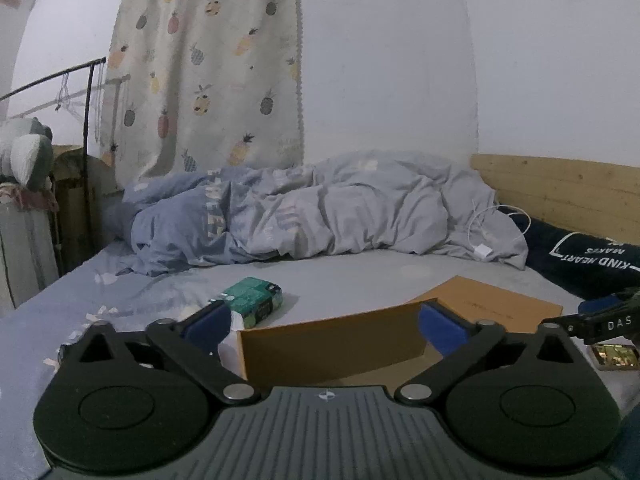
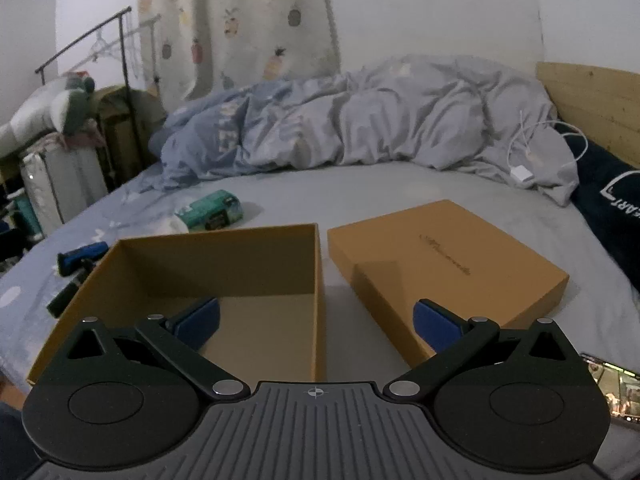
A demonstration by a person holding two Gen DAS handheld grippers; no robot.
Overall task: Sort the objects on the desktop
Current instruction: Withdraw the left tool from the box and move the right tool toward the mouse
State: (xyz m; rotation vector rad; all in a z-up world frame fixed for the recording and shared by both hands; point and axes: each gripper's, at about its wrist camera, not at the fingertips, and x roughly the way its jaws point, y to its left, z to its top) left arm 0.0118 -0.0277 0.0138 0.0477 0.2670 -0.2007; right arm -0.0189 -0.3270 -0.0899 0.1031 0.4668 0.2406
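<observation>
We judge sorting barely begun: our open tan cardboard box (image 2: 224, 280) sits empty, green tissue pack (image 2: 212, 210) outside, both grippers' fingers spread, holding nothing.

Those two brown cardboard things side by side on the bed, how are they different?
The open box sits mouth up, empty inside, with tall walls; the lid lies closed face up and is much shallower. The lid carries a line of dark lettering; the open box shows none. Both are the same tan cardboard, resting apart on the bed sheet.
</observation>
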